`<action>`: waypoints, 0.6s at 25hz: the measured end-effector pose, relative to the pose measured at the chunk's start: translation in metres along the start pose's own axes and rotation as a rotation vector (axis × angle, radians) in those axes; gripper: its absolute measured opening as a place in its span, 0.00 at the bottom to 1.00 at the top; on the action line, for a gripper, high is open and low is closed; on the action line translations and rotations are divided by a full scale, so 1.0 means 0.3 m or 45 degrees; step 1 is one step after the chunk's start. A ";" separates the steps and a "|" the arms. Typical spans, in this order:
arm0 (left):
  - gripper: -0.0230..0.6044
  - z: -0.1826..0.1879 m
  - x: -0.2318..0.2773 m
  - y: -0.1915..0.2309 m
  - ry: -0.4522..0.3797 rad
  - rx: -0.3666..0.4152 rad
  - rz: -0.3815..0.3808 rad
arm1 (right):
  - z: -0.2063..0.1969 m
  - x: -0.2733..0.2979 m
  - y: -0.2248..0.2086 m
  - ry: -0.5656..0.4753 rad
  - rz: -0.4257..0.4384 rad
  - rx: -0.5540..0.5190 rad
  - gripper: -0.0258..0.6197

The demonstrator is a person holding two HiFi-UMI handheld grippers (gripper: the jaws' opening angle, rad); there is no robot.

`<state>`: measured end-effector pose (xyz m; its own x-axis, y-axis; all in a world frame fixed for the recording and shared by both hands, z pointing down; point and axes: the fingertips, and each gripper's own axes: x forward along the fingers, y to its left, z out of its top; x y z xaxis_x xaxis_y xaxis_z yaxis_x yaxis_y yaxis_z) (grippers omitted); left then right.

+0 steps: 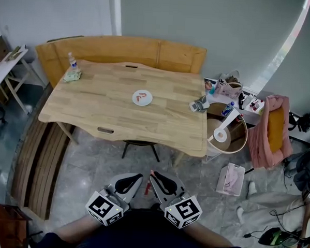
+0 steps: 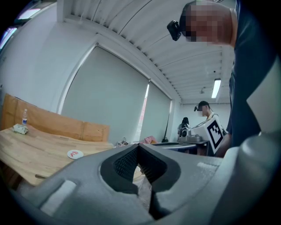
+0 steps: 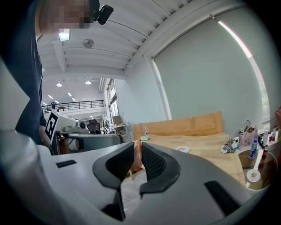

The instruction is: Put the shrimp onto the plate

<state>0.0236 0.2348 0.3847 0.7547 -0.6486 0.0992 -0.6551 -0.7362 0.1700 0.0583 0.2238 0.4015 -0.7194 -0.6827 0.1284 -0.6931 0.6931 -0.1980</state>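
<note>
Carry step. Right hand-held gripper (image 3: pixel 137 149) pinches a shrimp (image 3: pixel 135 161) close to the body, well short of the plate (image 1: pixel 147 101) at mid bench (image 1: pixel 93 107). Left hand-held gripper (image 2: pixel 139 148) is pressed together and empty. Next, I'd judge: step in, reach over the plate, lower, release.

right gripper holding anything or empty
Holding: the right gripper is shut on a pinkish shrimp, pinched between its jaws.
</note>
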 end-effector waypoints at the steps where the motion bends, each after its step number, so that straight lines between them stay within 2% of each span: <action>1: 0.04 0.002 0.008 -0.002 -0.001 0.001 0.005 | 0.002 -0.003 -0.008 0.003 0.004 -0.001 0.13; 15: 0.04 -0.031 0.124 -0.044 -0.010 -0.006 0.145 | -0.019 -0.050 -0.153 0.023 0.115 -0.010 0.13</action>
<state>0.0606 0.2223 0.3951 0.6748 -0.7297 0.1101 -0.7365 -0.6565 0.1629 0.1006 0.2037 0.4142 -0.7795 -0.6132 0.1279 -0.6258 0.7534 -0.2018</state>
